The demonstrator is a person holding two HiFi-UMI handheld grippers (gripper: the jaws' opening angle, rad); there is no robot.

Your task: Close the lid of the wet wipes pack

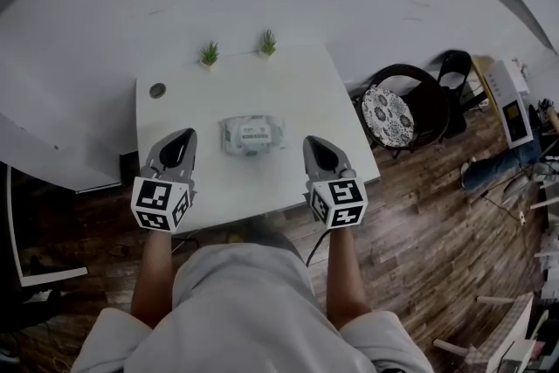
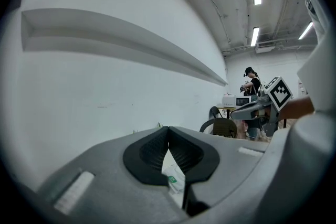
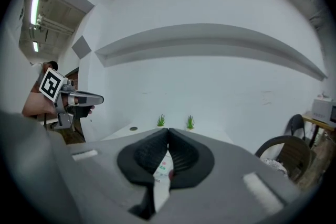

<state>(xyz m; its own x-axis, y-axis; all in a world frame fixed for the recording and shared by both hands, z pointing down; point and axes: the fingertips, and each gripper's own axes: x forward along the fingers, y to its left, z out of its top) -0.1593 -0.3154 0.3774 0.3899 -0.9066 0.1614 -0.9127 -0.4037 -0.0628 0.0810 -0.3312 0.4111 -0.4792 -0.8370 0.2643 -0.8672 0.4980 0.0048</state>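
**Both claws shut and clear of the pack**

From the head view I have the wet wipes pack [image 1: 252, 135] lying flat near the middle of the white worktop [image 1: 297, 92], with a claw on either side of it and nothing touching it. The left claw [image 1: 187, 134] hangs over the worktop's near left part, the right claw [image 1: 309, 141] over its near right part. Both point away from me toward the wall, and the pack sits between them, a little ahead of their tips.

In the left gripper view the two dark pads meet at their tips with nothing pinched between them. A slice of the pack shows through the gap lower down, on the worktop beyond. The right gripper view reads the same: tips together, claw empty, the pack's printed top visible underneath.

The lid looks flat against the pack, though I can't tell for certain that it is latched.

Two small green plants [image 1: 210, 55] [image 1: 268, 42] stand at the worktop's far edge. A dark chair [image 1: 397, 111] with a patterned cushion stands on the wooden floor to the right.
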